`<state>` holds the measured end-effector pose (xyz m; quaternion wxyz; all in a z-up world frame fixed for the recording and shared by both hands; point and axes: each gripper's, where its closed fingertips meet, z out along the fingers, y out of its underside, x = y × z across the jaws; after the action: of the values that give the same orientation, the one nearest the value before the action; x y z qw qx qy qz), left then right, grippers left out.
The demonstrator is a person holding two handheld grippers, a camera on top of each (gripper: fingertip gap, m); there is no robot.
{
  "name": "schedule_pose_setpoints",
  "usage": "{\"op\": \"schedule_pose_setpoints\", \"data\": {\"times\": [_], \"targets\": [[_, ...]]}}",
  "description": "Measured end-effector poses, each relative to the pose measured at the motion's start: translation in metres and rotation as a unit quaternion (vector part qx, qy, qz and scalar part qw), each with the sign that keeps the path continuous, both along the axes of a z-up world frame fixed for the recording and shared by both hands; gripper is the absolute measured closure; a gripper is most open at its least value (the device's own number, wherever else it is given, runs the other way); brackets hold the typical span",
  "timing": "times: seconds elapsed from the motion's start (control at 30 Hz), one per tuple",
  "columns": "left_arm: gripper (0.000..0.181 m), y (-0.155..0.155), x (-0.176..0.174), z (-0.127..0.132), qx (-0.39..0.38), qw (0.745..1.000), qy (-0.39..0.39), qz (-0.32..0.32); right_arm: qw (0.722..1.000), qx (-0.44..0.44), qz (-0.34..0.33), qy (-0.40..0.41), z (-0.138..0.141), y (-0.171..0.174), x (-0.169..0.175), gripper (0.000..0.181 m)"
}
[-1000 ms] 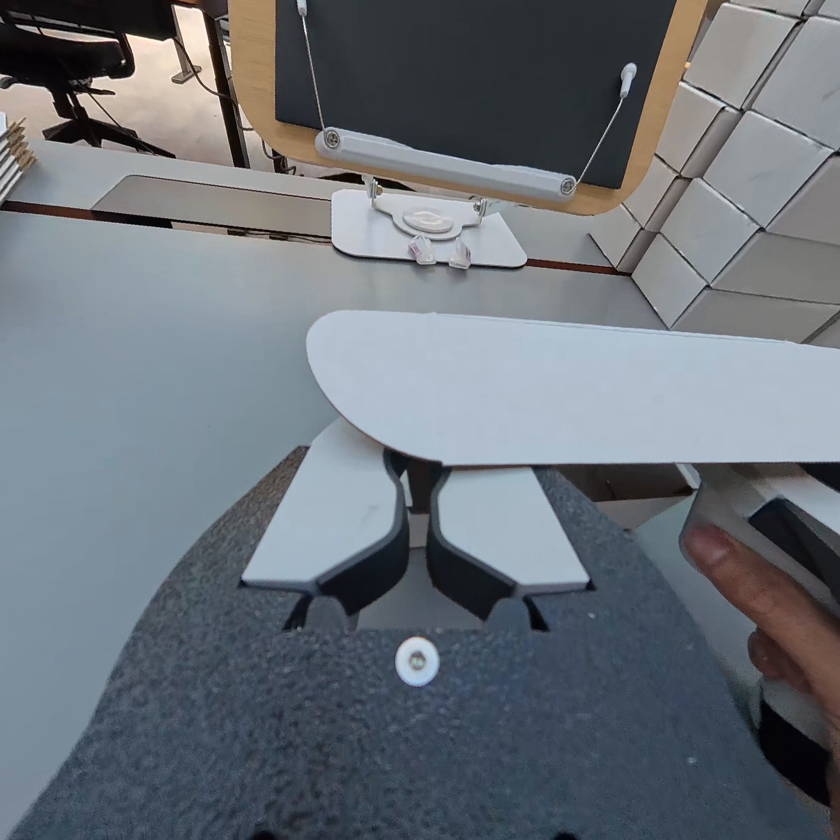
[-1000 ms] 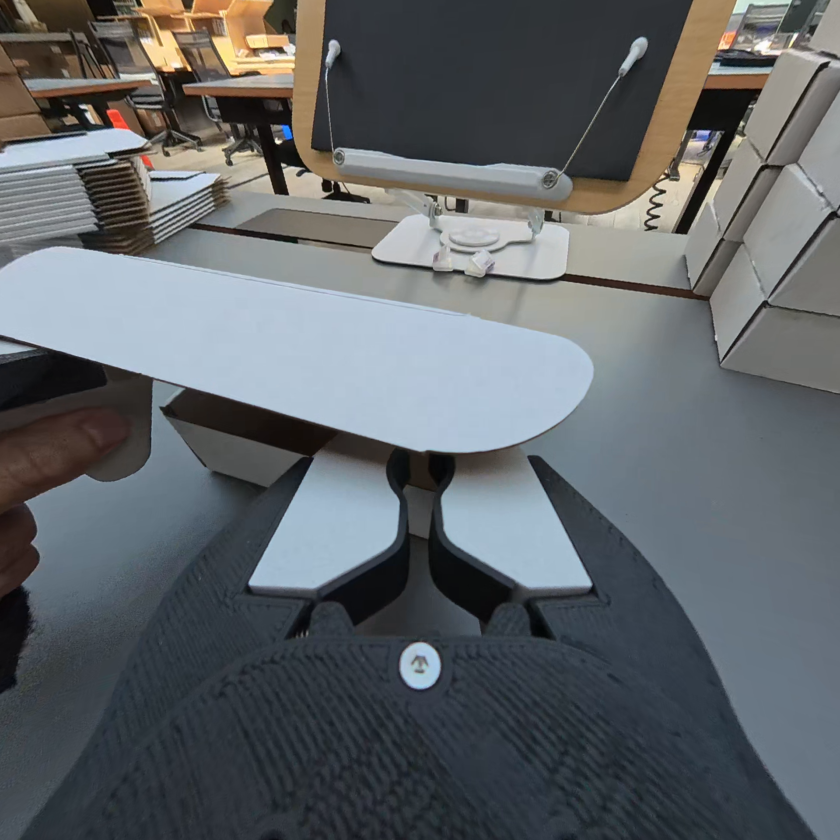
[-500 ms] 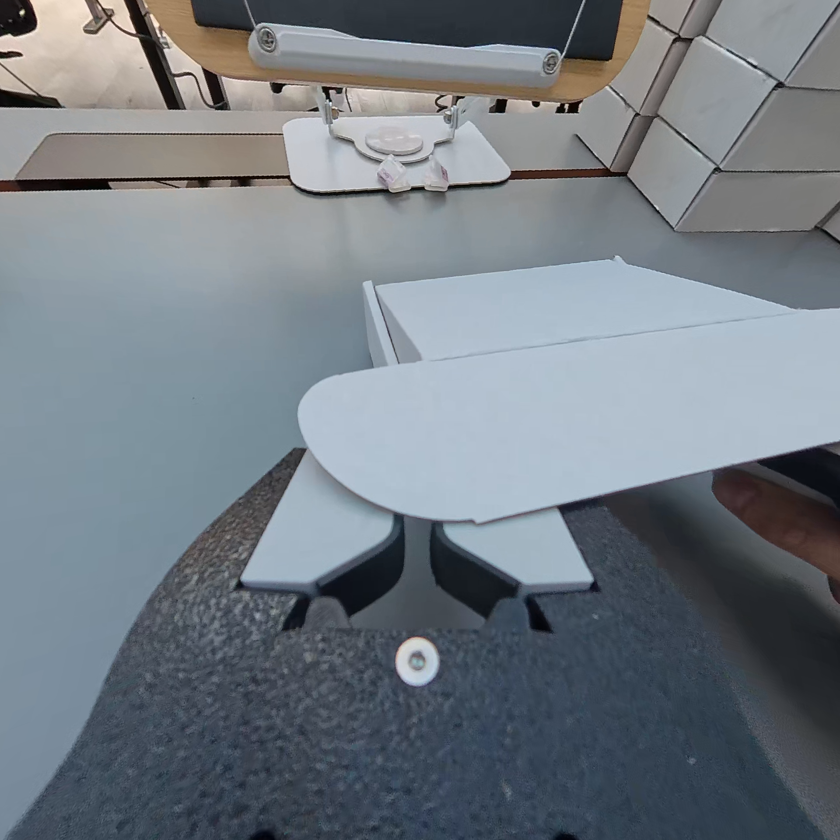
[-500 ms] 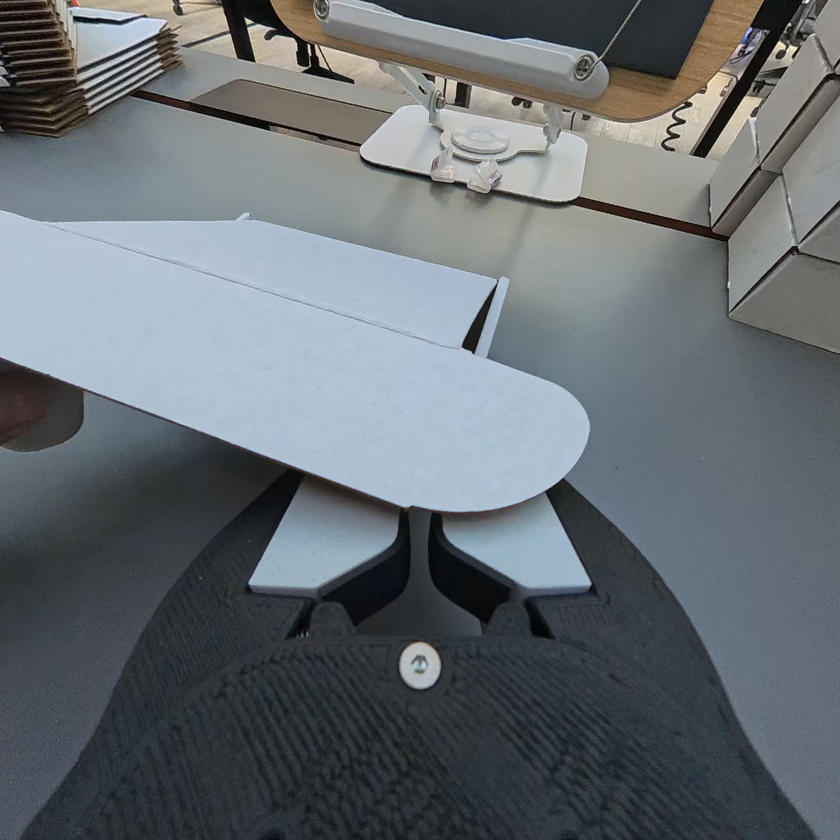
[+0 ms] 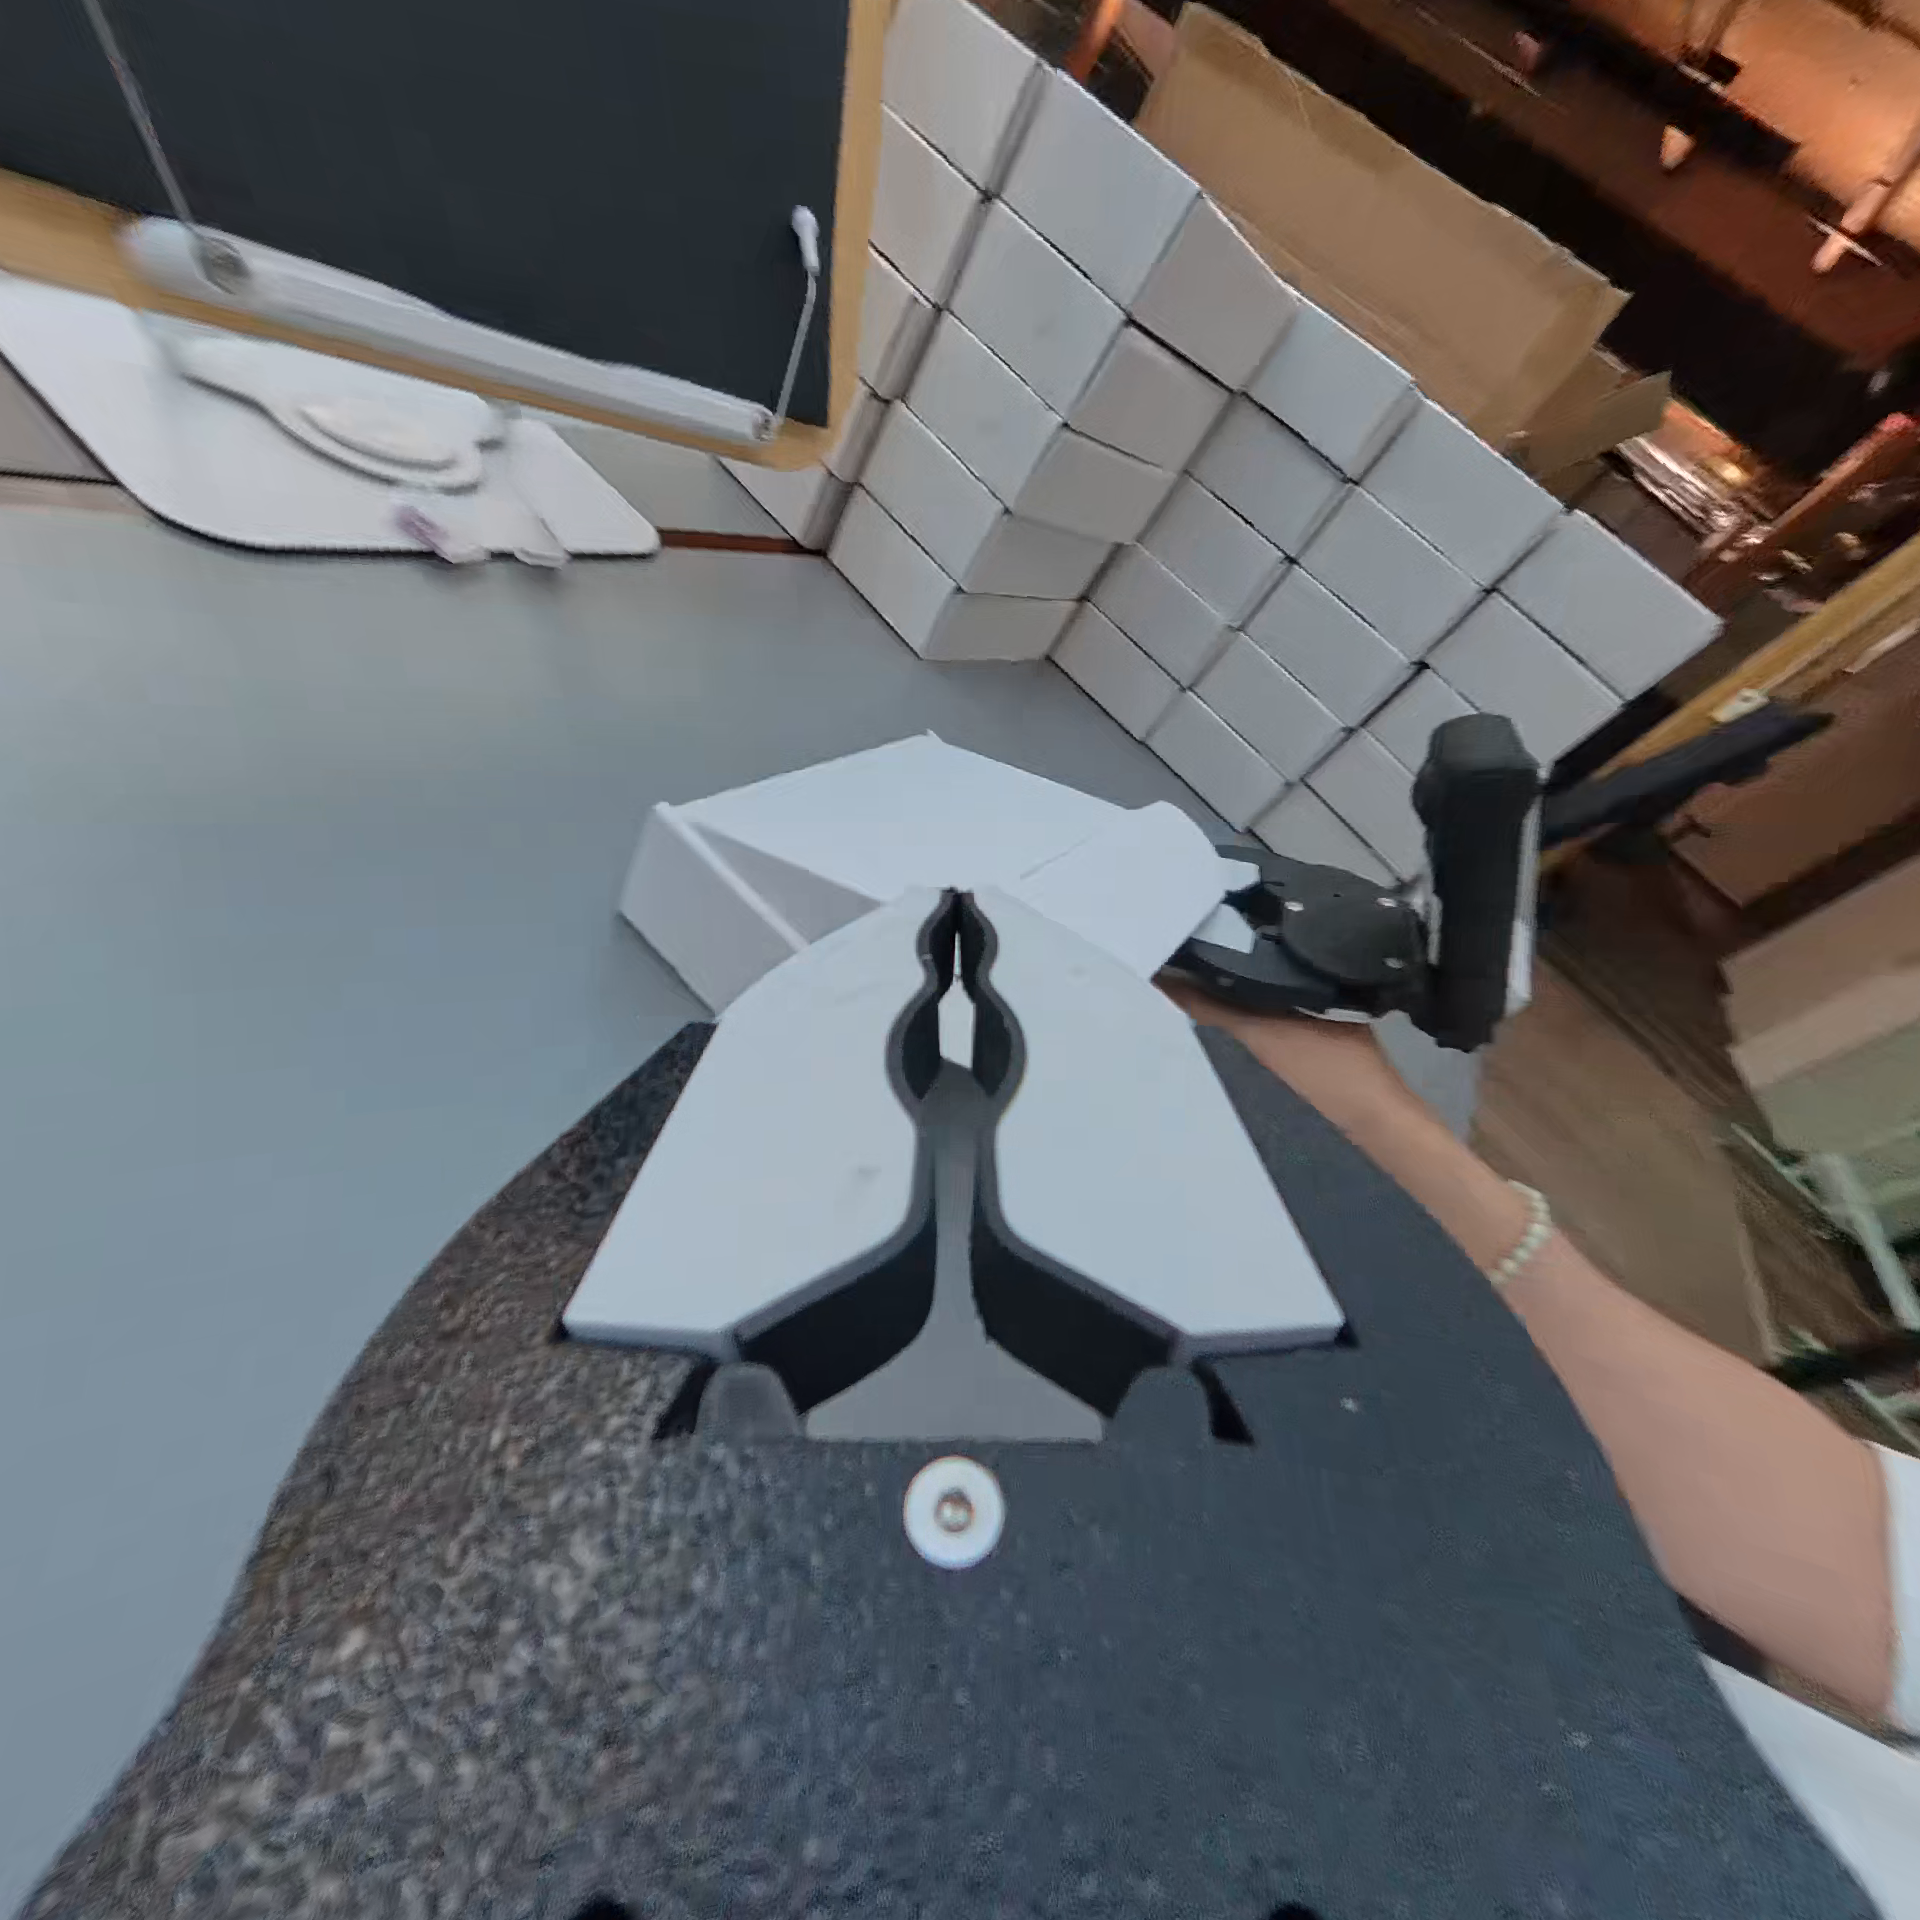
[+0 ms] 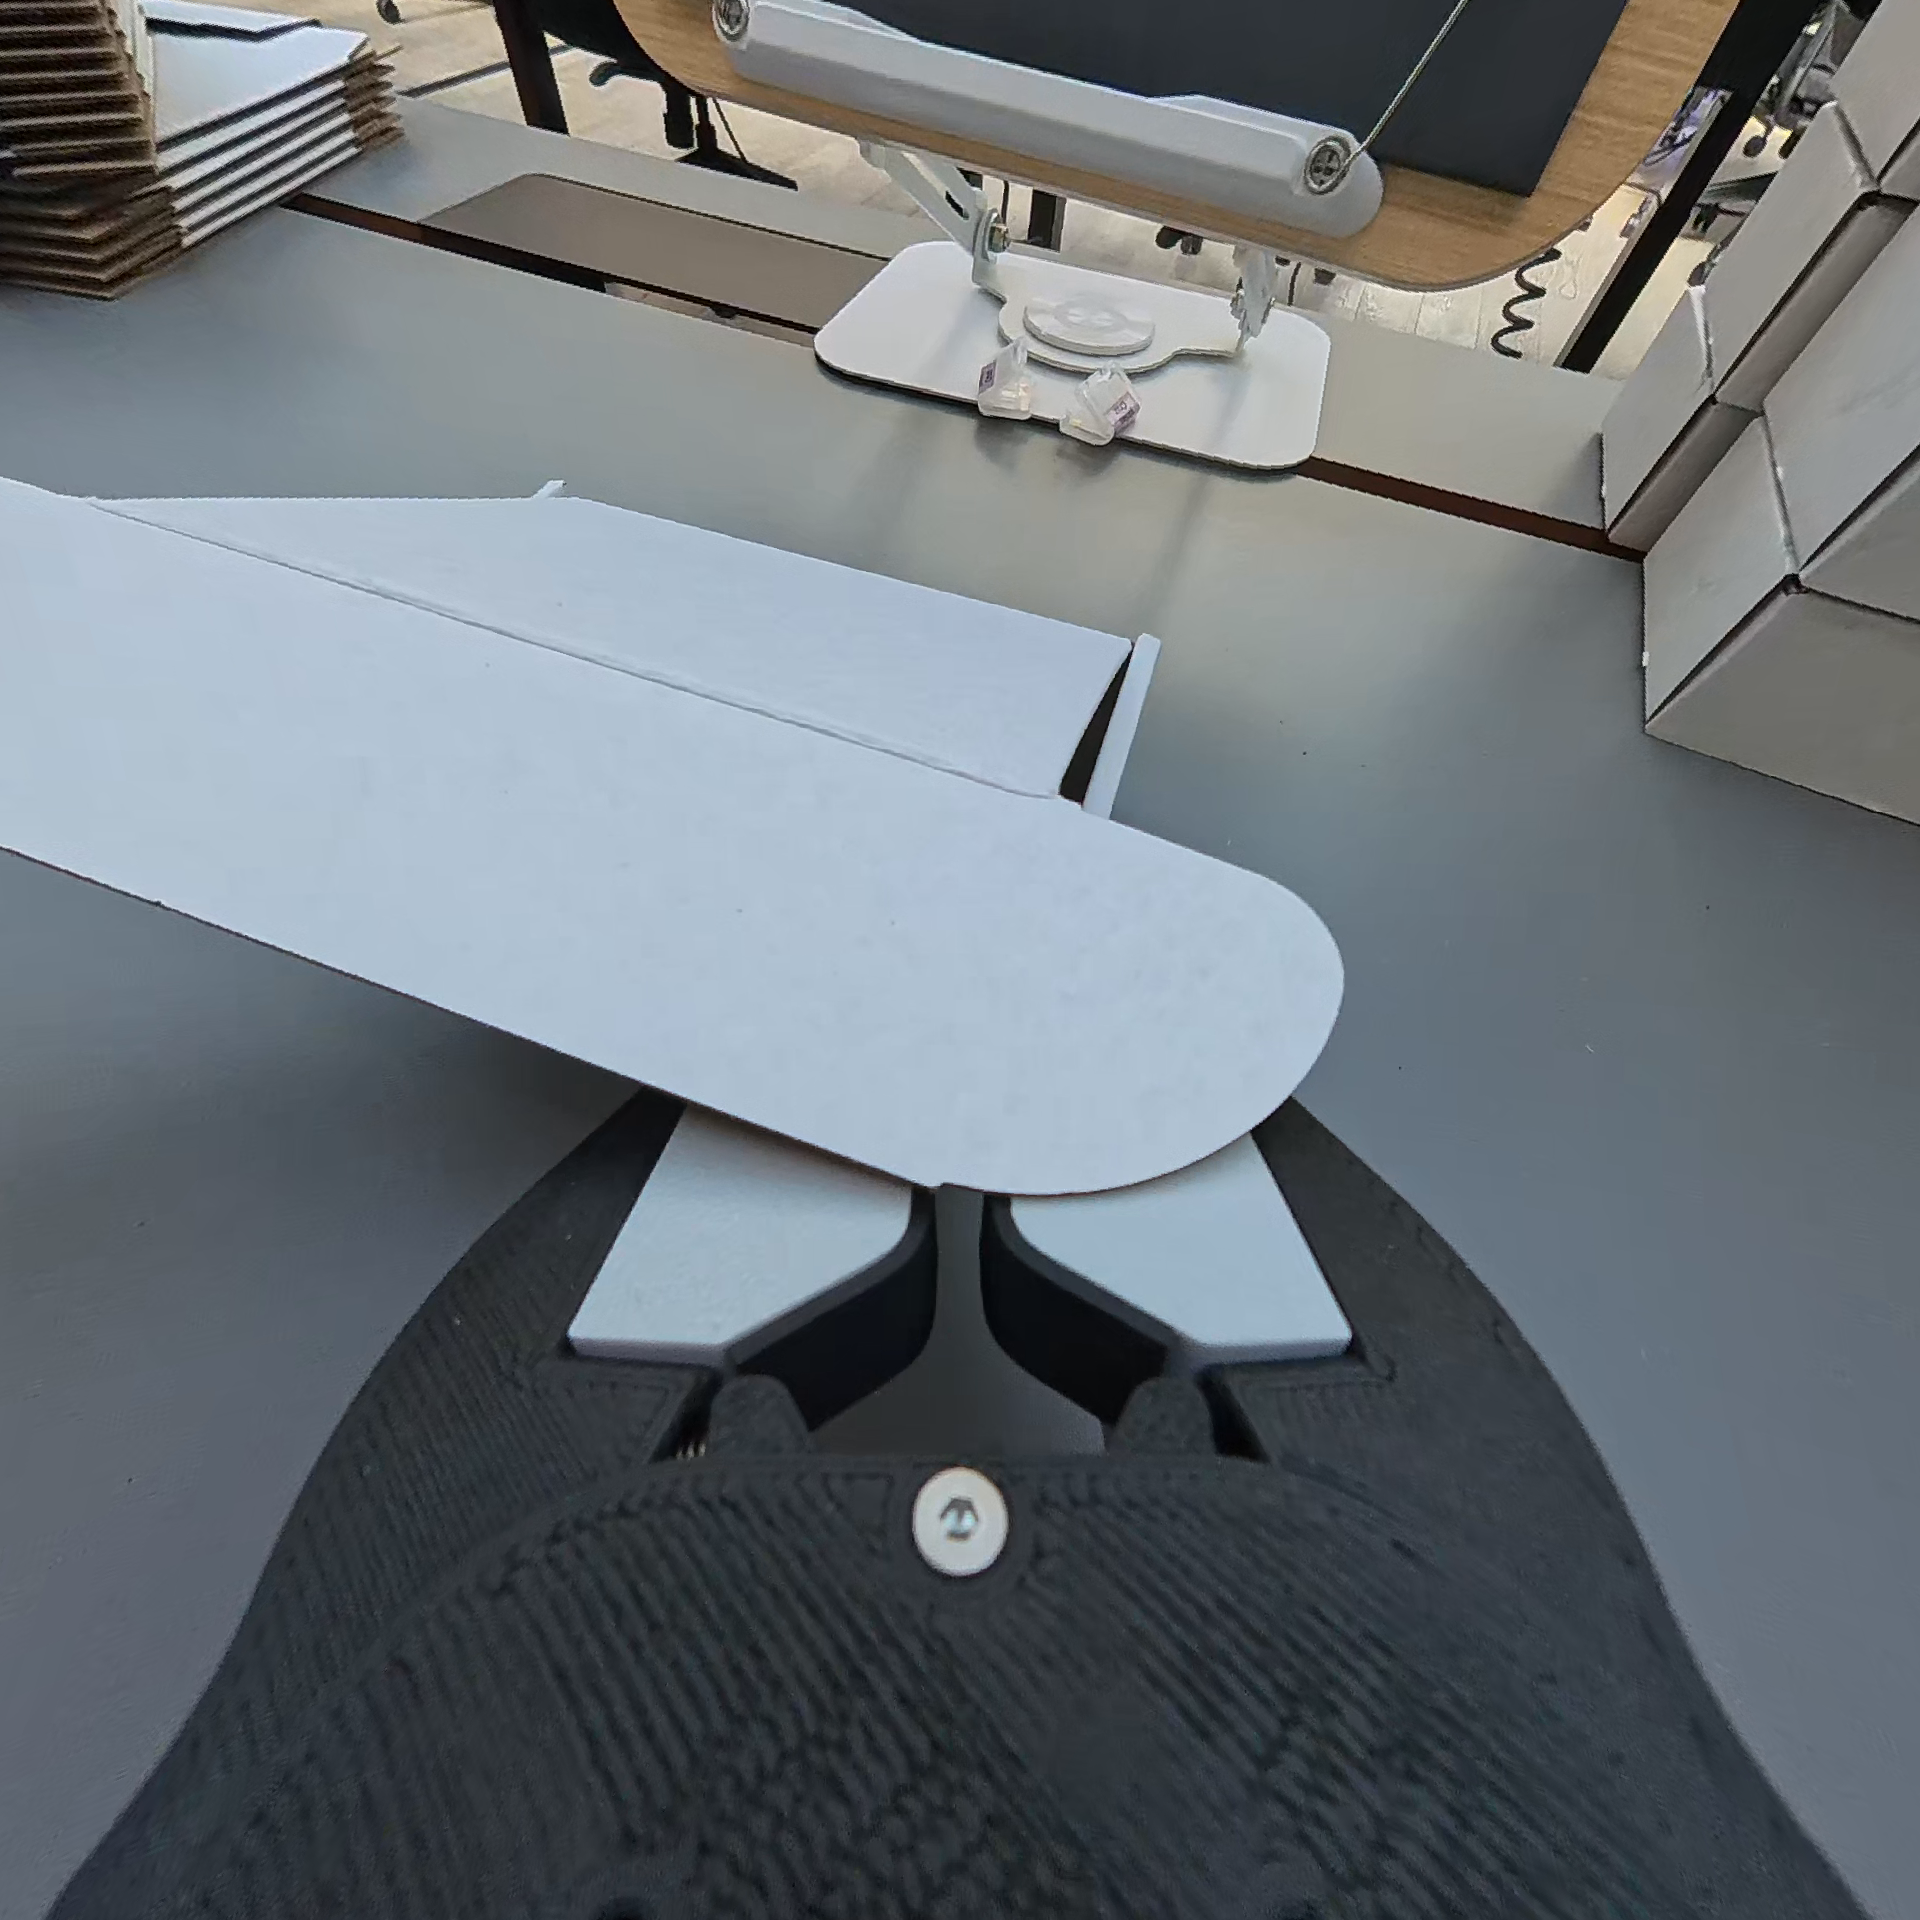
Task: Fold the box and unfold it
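the box (image 6: pixel 644 665) sits mid-bench (image 6: pixel 1455 831), lid down, its rounded flap (image 6: pixel 935 997) jutting out to be tucked. my right tool (image 6: pixel 961 1174) lies under that flap, tips hidden, so i cannot tell its grip. my left tool (image 5: pixel 956 935) is closed, empty.

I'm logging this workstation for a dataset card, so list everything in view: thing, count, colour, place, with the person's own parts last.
box: one, white, lying on the table, rounded flap sticking out over the right gripper's fingers
table: one, grey
board on a stand: one, dark with a wooden rim, white base, far edge of the table
folded boxes: many, white, stacked at the right
flat cardboard sheets: one stack, brown and white, far left
left gripper: black, shut, empty
right gripper: black, at the flap; tips hidden
forearm: one, beaded bracelet
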<state>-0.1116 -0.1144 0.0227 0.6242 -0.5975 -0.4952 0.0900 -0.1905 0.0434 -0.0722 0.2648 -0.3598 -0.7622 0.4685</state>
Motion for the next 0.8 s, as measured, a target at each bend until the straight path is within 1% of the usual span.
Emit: {"op": "schedule_pose_setpoints", "data": {"times": [0.03,0.1,0.2,0.23,0.4,0.47,0.57,0.63,0.67,0.77,0.8], "targets": [[0.181,0.008,-0.006,-0.002,0.004,0.999,-0.042,-0.034,1.0,0.0,0.0,0.0,0.0,0.0,0.0,0.18],[0.181,0.025,-0.017,-0.007,-0.003,0.989,-0.107,-0.101,1.0,-0.001,0.0,0.0,0.0,0.0,0.0,0.179],[0.181,0.046,-0.038,-0.005,0.045,0.969,-0.179,-0.164,1.0,-0.004,0.001,-0.001,0.0,0.0,0.0,0.179],[0.181,0.05,-0.044,-0.007,0.055,0.962,-0.202,-0.176,1.0,-0.004,0.001,-0.001,0.0,0.0,0.0,0.179],[0.181,0.051,-0.066,-0.035,0.054,0.938,-0.291,-0.179,1.0,-0.004,0.003,0.002,0.001,0.0,0.001,0.178],[0.181,0.053,-0.068,-0.042,0.069,0.931,-0.308,-0.183,1.0,-0.008,0.015,0.004,0.003,-0.002,0.003,0.178],[0.181,0.051,-0.066,-0.066,0.047,0.924,-0.338,-0.172,0.999,-0.015,0.047,0.006,0.004,-0.002,0.014,0.177],[0.181,0.052,-0.066,-0.068,0.057,0.927,-0.33,-0.166,0.997,-0.028,0.077,0.0,0.006,-0.001,0.027,0.166],[0.181,0.053,-0.065,-0.07,0.045,0.931,-0.324,-0.163,0.995,-0.033,0.092,-0.011,0.007,0.0,0.036,0.16],[0.181,0.055,-0.06,-0.08,-0.027,0.938,-0.31,-0.156,0.992,-0.004,0.116,-0.045,0.0,0.018,0.06,0.142],[0.181,0.056,-0.06,-0.083,-0.043,0.939,-0.306,-0.151,0.991,0.011,0.118,-0.055,-0.004,0.028,0.067,0.14]]}}
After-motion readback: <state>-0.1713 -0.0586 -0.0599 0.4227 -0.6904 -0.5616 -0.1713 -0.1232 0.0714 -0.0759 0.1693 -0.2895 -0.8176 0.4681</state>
